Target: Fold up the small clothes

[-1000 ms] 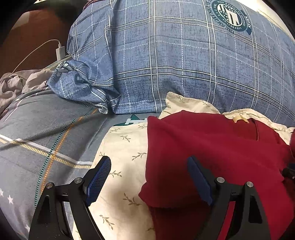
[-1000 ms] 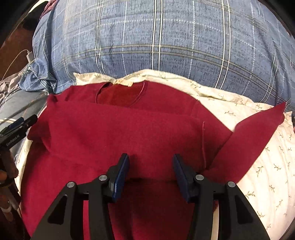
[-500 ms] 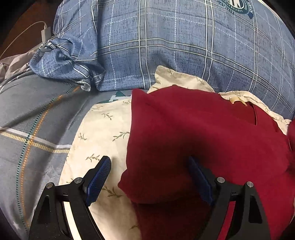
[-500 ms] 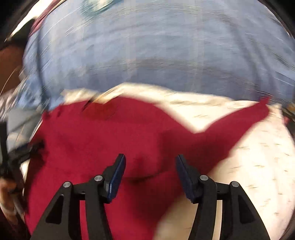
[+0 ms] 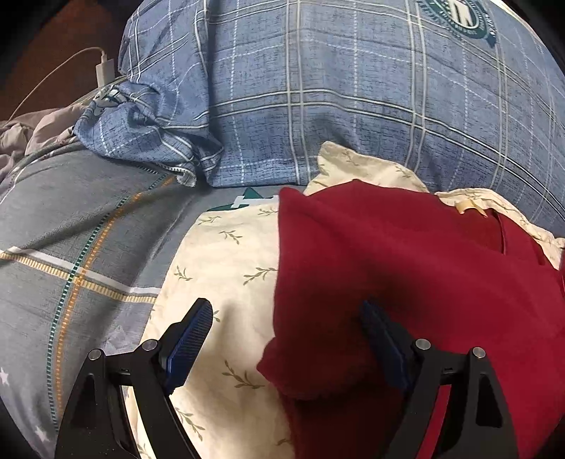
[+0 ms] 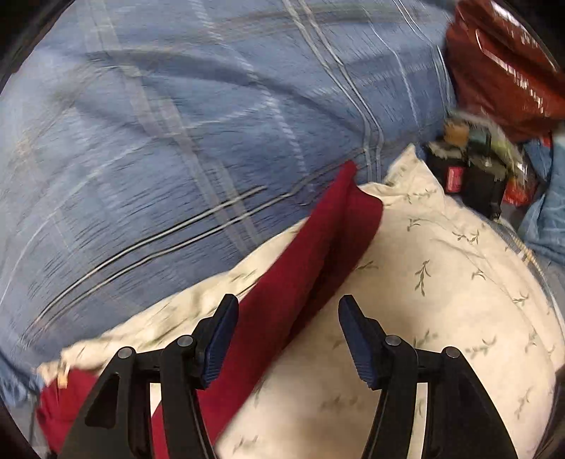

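Both claws are held open: the left claw (image 5: 287, 339) straddles the red shirt (image 5: 406, 282), the right claw (image 6: 287, 330) its sleeve (image 6: 317, 261). A shallow pinch could catch the cream cloth (image 6: 441, 282) too.

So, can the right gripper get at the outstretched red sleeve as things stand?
Probably yes. The right gripper is open, the red sleeve runs between its fingers on the cream leaf-print cloth, and nothing covers it. The view is blurred, so contact is unclear.

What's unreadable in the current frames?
- Right wrist view: blue plaid pillow is motion-blurred.
- Right wrist view: clutter at top right is blurred, so the items can't be identified.
- Left wrist view: red garment is cut off by the right edge.
- Left wrist view: pillow badge lettering is too small.
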